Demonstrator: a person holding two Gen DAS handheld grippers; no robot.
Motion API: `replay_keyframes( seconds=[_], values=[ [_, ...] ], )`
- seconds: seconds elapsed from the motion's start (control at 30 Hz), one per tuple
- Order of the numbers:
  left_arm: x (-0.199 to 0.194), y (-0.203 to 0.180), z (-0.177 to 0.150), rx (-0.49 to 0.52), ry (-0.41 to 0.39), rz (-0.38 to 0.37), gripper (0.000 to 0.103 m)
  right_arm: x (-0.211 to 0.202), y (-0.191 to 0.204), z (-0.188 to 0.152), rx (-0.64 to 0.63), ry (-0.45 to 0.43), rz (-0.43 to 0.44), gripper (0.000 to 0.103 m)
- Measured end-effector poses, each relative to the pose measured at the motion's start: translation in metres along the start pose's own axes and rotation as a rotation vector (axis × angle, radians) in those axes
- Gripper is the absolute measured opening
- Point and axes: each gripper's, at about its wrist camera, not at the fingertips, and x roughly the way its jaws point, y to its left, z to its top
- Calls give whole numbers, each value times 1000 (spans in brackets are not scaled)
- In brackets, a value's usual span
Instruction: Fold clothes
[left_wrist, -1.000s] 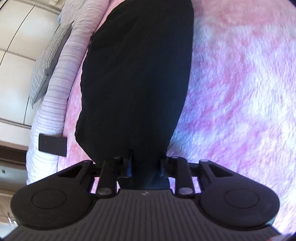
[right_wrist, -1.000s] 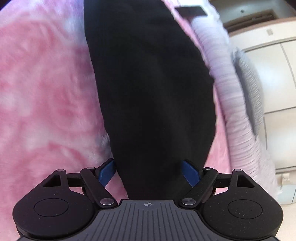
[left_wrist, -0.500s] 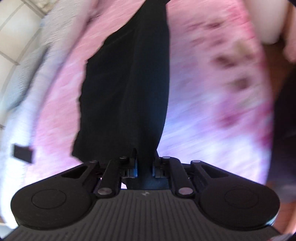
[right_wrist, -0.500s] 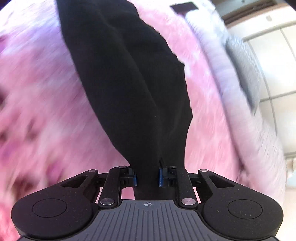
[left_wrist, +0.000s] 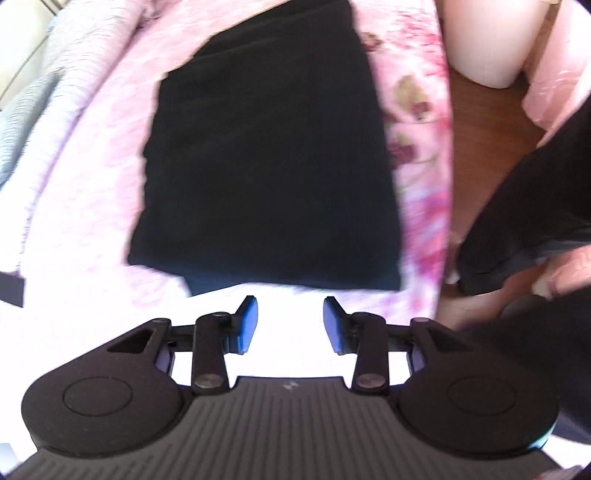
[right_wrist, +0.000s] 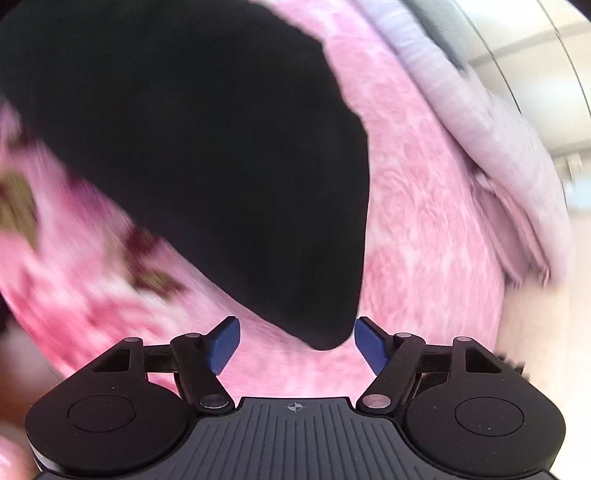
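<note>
My left gripper (left_wrist: 290, 319) and right gripper (right_wrist: 297, 343) hover above the black garment (left_wrist: 266, 158) on the pink blanket (left_wrist: 88, 184), jaws opening, holding nothing.

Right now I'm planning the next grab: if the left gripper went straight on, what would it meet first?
Probably the pink fleece blanket, just short of the folded black garment; the left gripper is opening, nothing between its jaws.

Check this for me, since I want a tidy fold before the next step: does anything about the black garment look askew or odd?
Slightly. The black garment lies folded on the pink blanket, but its near edge is uneven, with a lower layer sticking out at the near left corner. The left gripper and right gripper are both opening, with no cloth pinched between their pads.
</note>
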Motion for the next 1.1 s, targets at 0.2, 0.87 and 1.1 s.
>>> replay_keyframes(
  seconds=[0.2, 0.87, 1.1],
  values=[
    [0, 56, -26, 127, -76, 60, 35, -58, 27, 62, 202, -20, 3, 72],
    [-14, 102, -81, 479, -207, -38, 41, -173, 172, 243, 640, 83, 78, 72],
    [-12, 94, -75, 504, -204, -58, 41, -181, 170, 237, 718, 90, 63, 72]
  ],
)
